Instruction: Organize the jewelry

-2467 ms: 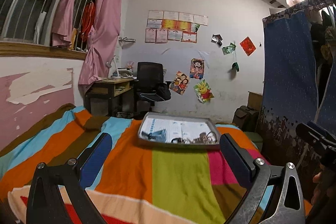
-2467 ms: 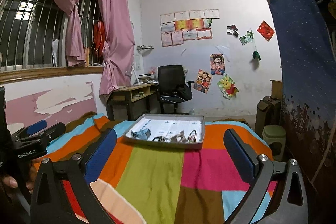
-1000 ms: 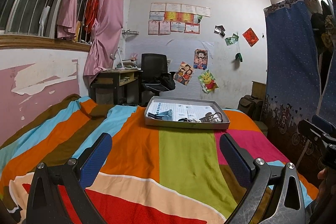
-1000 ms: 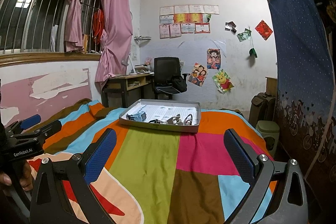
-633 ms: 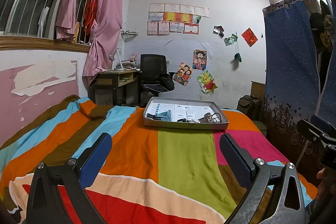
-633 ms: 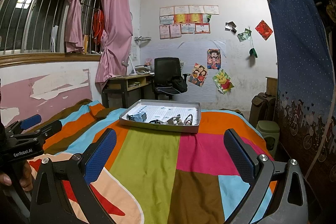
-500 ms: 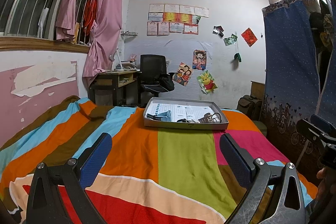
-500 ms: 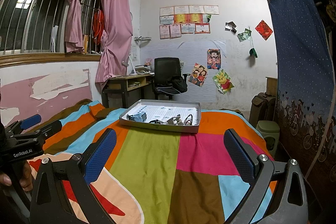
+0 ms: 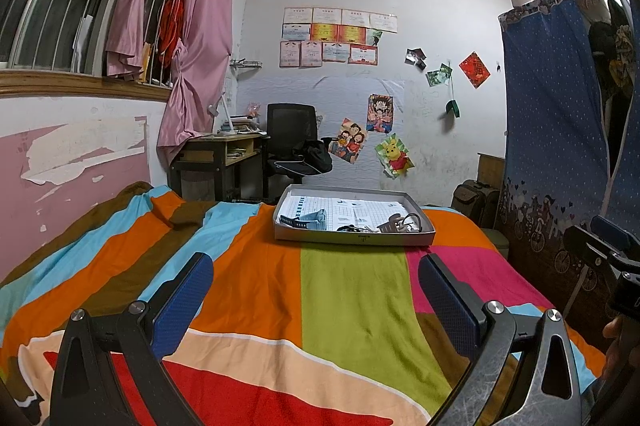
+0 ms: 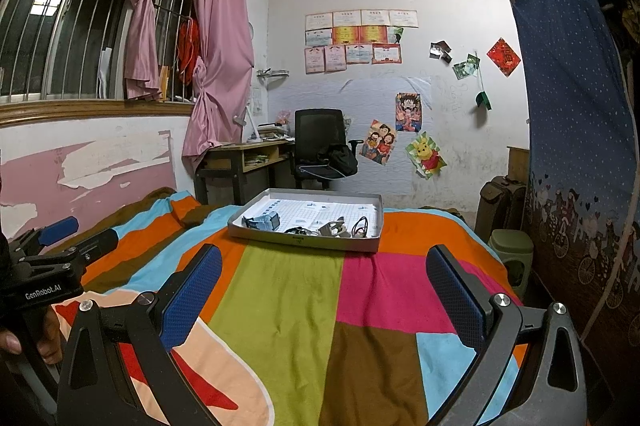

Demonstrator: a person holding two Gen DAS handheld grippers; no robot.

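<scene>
Hovering over the blanket [image 9: 352, 290], the left gripper [image 9: 316, 286] and right gripper [image 10: 324, 278] gaped wide, holding nothing, 2 sets of jaws aimed at the tray [image 9: 352, 238] of jewelry [image 9: 400, 222] well beyond them, seemingly readied for reaching.

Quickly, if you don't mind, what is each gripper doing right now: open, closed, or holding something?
Left gripper: open, holding nothing, above the bedspread.
Right gripper: open, holding nothing, short of the tray.
</scene>
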